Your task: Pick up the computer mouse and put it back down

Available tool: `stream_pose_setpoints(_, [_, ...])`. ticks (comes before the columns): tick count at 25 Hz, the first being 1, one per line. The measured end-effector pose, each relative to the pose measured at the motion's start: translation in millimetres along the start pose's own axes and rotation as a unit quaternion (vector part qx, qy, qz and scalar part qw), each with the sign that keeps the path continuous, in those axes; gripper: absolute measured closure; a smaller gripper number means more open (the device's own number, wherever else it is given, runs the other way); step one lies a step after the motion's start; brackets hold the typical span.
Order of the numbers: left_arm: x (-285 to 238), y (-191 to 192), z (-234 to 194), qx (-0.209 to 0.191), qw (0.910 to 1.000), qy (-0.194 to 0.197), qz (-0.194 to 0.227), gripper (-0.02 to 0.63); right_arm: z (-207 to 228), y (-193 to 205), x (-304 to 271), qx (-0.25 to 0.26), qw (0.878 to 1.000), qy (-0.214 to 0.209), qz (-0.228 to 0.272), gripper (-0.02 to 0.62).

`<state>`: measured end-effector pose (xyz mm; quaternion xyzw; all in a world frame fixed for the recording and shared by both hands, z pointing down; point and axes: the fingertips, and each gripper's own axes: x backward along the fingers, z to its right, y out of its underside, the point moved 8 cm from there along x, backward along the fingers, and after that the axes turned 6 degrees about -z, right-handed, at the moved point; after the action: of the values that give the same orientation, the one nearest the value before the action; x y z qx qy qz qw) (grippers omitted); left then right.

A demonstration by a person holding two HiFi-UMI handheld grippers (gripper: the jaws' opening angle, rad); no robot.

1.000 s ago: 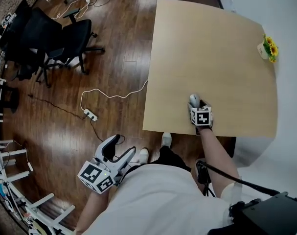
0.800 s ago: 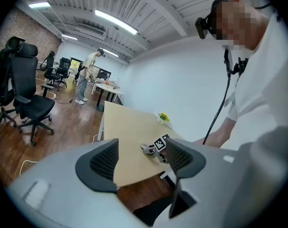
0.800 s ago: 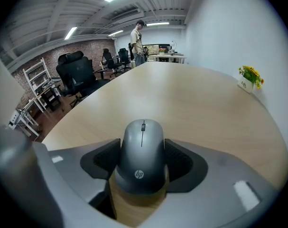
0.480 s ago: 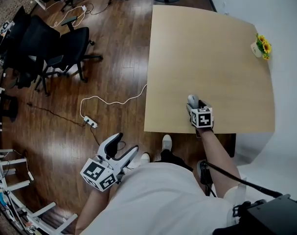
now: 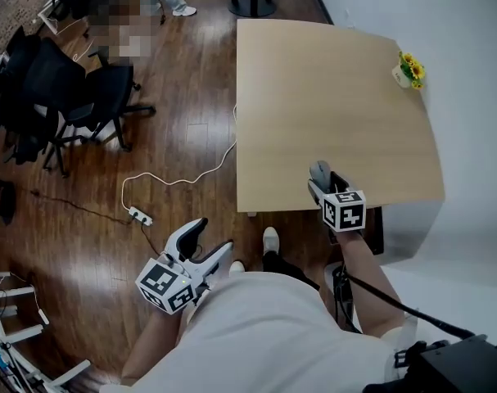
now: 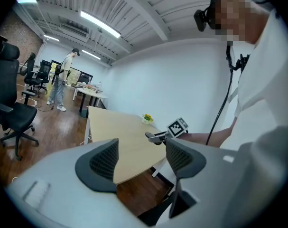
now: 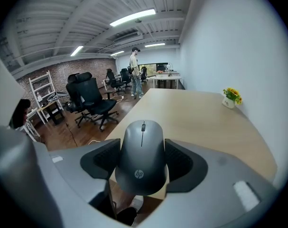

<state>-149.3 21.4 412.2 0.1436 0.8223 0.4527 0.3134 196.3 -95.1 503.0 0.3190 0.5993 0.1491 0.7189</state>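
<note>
A grey computer mouse (image 7: pixel 143 156) sits between the pads of my right gripper (image 7: pixel 143 163), which is shut on its sides. In the head view the mouse (image 5: pixel 319 170) and right gripper (image 5: pixel 324 181) hang above the near edge of the light wooden table (image 5: pixel 330 97). The left gripper view shows the mouse (image 6: pixel 151 136) held clear of the tabletop. My left gripper (image 5: pixel 209 240) is open and holds nothing, low at my left side above the wooden floor; its jaws (image 6: pixel 141 158) stand wide apart.
A small pot of yellow flowers (image 5: pixel 409 70) stands at the table's far right corner. Black office chairs (image 5: pixel 76 97) stand on the floor to the left, with a white power strip and cable (image 5: pixel 139 216). A person (image 7: pixel 135 72) stands far off.
My right gripper has come up off the table with the mouse and drawn back toward the near edge. The left gripper has stayed low and open.
</note>
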Motion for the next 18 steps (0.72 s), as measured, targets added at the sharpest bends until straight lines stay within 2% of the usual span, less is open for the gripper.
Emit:
stream_pose_setpoints(8, [33.6,23.4,12.8,-0.022,0.9993,0.029,0.002,0.321,-56.9,26.8,90.5,0.013,0.999,0.0,0.031,0.299])
stream_pose_setpoints(18, [64.5,41.0,29.5,-0.023,0.9981,0.056,0.011,0.318,-89.6,56.3,142.5,0.0,0.999,0.014,0.052,0.299])
